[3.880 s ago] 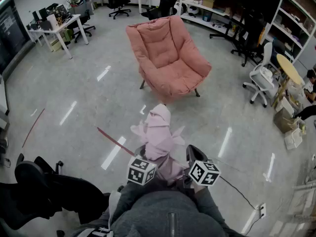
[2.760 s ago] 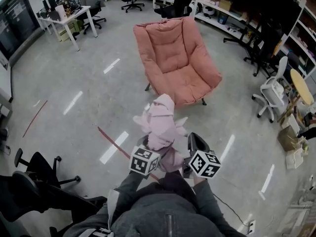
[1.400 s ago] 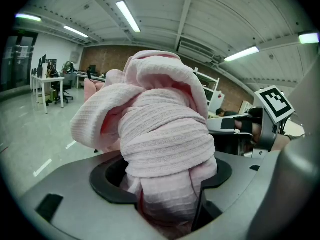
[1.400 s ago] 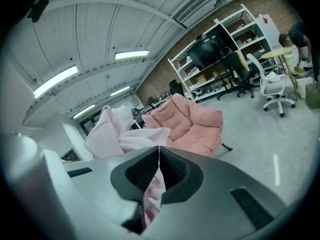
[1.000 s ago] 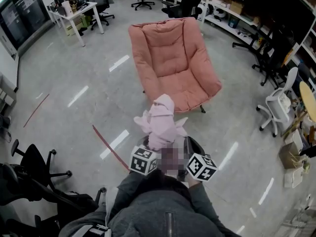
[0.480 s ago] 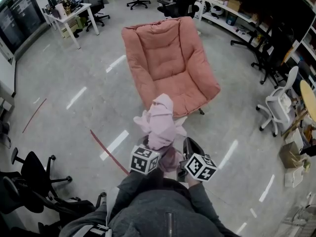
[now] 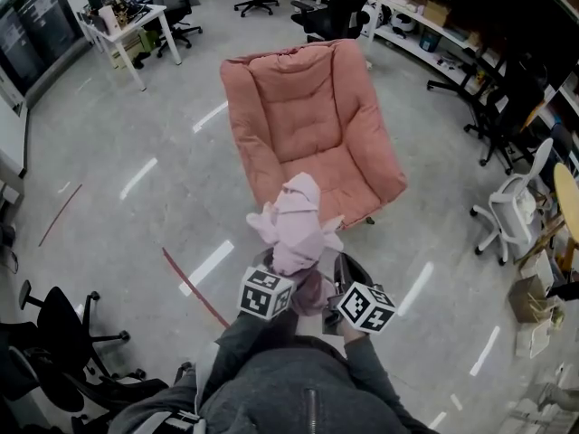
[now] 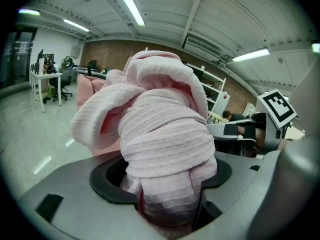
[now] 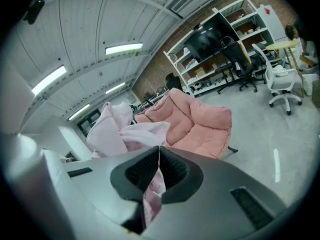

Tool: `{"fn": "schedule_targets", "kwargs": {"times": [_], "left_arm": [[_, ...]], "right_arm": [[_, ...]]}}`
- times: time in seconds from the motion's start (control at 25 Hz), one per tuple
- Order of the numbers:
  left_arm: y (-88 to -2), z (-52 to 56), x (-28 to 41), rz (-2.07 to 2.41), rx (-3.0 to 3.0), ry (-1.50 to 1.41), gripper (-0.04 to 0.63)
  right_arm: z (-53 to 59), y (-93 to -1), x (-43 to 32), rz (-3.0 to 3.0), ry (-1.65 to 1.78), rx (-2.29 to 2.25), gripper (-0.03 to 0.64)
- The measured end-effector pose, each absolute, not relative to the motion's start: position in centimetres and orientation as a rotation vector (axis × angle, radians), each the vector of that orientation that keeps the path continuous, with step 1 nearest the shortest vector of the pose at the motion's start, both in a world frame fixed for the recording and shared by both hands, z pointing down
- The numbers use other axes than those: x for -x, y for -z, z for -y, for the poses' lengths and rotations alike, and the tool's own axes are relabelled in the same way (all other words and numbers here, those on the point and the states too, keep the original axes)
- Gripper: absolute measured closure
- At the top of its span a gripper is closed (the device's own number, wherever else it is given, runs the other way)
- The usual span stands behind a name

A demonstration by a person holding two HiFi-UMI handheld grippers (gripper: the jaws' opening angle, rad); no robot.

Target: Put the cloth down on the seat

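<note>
our left gripper (image 8: 165, 206) clamped round a fat wad of the pink cloth (image 7: 294, 224), cloth bunched up high between both grippers, our right gripper (image 9: 159, 171) pinched tight on a thin fold, pink armchair (image 7: 308, 116) just ahead, cloth not on its seat (image 7: 348, 174) yet

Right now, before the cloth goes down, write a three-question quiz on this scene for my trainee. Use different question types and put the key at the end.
1. True or false: the pink cloth lies on the seat of the armchair.
2. Multiple choice: what sits between the jaws of the left tool? A) a thick bunch of the cloth B) nothing C) a cable
3. Short answer: what is the right tool closed on?

Key
1. False: the cloth is held up in front of the armchair.
2. A
3. A thin fold of the same cloth.
</note>
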State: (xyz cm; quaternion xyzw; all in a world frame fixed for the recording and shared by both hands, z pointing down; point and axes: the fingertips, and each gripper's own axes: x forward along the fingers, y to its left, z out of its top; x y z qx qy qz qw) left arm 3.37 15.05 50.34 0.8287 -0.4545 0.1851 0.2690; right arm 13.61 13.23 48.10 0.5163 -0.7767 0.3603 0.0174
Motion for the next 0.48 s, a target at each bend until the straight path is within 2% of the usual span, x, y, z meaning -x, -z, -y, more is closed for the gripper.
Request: {"fn": "schedule_targets", "kwargs": {"times": [0.48], "left_arm": [[-48.7, -4.1, -2.6, 1.206, -2.261, -0.488, 0.252]], "right_arm": [[-3.0, -46.8, -12.7, 2.404, -1.108, -1.609, 0.604]]}}
